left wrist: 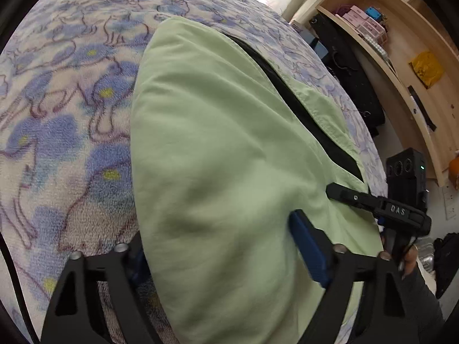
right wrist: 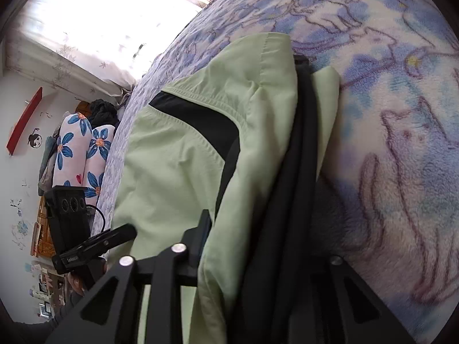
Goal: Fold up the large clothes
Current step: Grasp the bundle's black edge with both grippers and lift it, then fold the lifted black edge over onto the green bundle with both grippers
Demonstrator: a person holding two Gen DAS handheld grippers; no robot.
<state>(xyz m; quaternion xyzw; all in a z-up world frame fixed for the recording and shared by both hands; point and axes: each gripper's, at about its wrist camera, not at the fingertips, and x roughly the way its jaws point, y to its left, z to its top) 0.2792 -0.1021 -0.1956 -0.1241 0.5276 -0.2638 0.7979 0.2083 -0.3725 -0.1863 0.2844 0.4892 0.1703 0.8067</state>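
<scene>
Blue-flowered fleece blanket (left wrist: 71,132) covers the bed; a pale green garment (left wrist: 215,143) with black lining lies across it, folded lengthwise. Left gripper (left wrist: 226,246) straddles the near end of the cloth — jaws spread wide, whether the pads press I cannot tell. To its right the right gripper (left wrist: 338,193) comes in at the garment's edge; its own view shows the jaws clenched on bunched green-and-black fabric. Wooden shelves (left wrist: 401,43) farther right.
</scene>
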